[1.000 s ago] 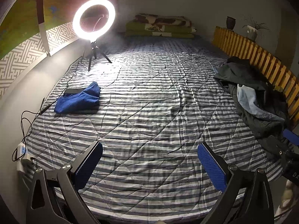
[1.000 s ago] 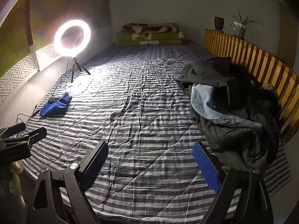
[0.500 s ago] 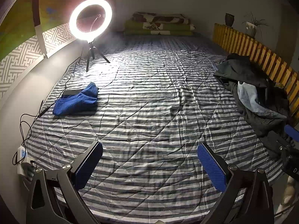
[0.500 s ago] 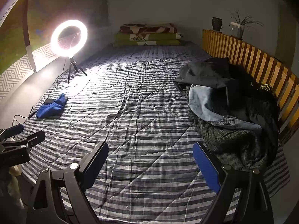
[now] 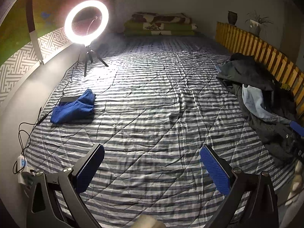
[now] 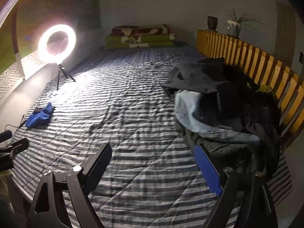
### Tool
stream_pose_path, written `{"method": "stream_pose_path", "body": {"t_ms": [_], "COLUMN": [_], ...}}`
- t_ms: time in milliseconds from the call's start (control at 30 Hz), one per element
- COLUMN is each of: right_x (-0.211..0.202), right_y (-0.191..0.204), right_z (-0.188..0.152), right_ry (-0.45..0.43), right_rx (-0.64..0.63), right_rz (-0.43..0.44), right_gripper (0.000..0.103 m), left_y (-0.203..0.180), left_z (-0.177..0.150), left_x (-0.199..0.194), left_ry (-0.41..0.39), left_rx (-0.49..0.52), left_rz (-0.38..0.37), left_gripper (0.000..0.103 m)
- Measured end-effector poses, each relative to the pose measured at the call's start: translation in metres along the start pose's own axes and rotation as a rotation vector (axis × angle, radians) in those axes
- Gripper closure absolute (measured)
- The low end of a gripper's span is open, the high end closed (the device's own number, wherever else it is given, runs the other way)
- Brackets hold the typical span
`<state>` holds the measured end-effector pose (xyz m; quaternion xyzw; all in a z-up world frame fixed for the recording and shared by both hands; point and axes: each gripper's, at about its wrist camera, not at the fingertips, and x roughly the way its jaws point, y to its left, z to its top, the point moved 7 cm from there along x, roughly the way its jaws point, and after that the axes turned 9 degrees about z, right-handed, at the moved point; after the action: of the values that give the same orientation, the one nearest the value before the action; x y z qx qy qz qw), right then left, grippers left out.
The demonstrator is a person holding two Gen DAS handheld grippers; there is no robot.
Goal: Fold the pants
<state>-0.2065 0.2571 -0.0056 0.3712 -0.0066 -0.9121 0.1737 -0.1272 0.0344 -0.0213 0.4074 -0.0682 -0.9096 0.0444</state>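
**Pants still in the heap, both claws empty**

The pants are not spread out yet. They lie somewhere in the pile of clothes point(image 6: 224, 110) at the right side of the bed, against the wooden slat rail point(image 6: 266, 64). A light blue denim piece point(image 6: 191, 114) shows in the middle of it, probably jeans, under dark garments.

The right claw point(image 6: 152, 169) hangs near the front edge of this pile; its jaws are wide but starting to close, and nothing is between them. The left claw point(image 5: 152, 165) is spread wide over the bare striped quilt point(image 5: 152, 104), also empty.

I think the main risk is to pinch several layers together, because the garments overlap. Then a dark jacket may come with the denim, or the whole pile may drag.

On the left side stand a ring light point(image 5: 86, 21) on its tripod, a blue cloth point(image 5: 74, 108) and a thin cable point(image 5: 62, 95). A wide swing with the pants could catch them.
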Motion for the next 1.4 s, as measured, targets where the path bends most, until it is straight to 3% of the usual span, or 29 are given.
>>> {"method": "stream_pose_path", "body": {"t_ms": [333,767,900,1067,1200,1400], "right_x": [0.006,-0.021,-0.028,-0.037,-0.029,0.013], "right_y": [-0.076,-0.167,-0.204,-0.247,-0.246,-0.212], "right_z": [0.006,-0.019,-0.022,-0.013,0.01,0.054], "right_ry": [-0.003,0.041,0.057,0.036,0.021,0.027], "right_rx": [0.081,0.2,0.23,0.3,0.282,0.198], "right_rz": [-0.075,-0.189,-0.253,-0.274,-0.231,-0.134], "right_gripper": [0.026,0.026,0.026,0.026,0.026,0.025], "left_y": [-0.021,-0.034,-0.035,-0.034,-0.034,-0.028], "left_z": [0.002,-0.008,-0.012,-0.013,-0.013,-0.014], "left_x": [0.012,0.014,0.017,0.021,0.021,0.019], "left_ry": [0.014,0.022,0.032,0.04,0.039,0.039], "left_rx": [0.042,0.07,0.07,0.068,0.066,0.063], "left_rz": [-0.023,-0.045,-0.048,-0.044,-0.04,-0.029], "left_gripper": [0.0,0.002,0.002,0.002,0.002,0.002]}}
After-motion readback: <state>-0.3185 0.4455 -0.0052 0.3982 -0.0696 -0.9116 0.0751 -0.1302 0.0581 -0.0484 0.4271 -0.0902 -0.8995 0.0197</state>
